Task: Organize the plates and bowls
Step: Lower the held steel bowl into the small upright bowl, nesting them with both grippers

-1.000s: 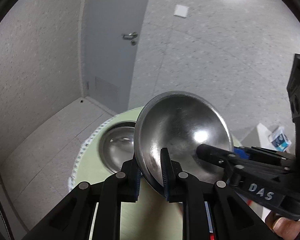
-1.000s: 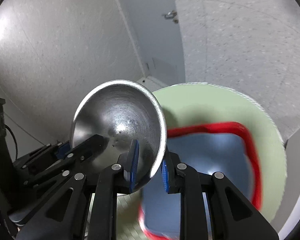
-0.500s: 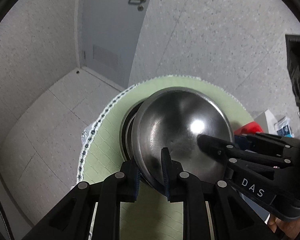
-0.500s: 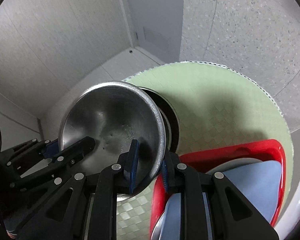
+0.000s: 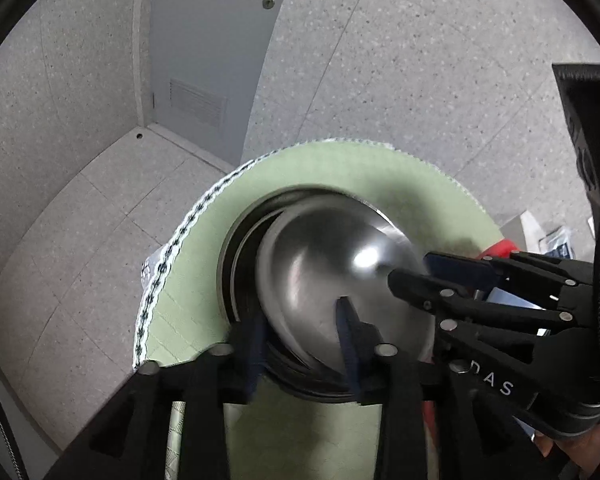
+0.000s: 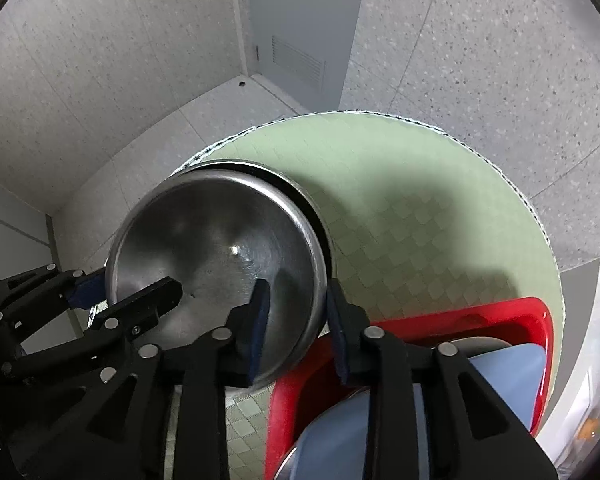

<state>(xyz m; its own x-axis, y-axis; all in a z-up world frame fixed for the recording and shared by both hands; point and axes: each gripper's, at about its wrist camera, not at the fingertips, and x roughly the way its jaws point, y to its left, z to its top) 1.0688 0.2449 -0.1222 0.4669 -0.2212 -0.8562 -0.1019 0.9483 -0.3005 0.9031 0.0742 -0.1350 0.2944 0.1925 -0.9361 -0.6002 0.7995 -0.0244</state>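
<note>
Bowl (image 6: 220,256) rim sits between my right tool (image 6: 296,320) and left tool (image 5: 304,340), both just loosened (pads apart), atop stacked bowls (image 5: 236,264); red bin (image 6: 460,320) beside.

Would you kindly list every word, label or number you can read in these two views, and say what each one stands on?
"DAS": white letters on the black body of the right tongs, seen in the left wrist view.
The blue-and-white packet at the right edge carries print too small to read.
Nothing readable in the right wrist view, nor on the steel bowl or red basket.
</note>
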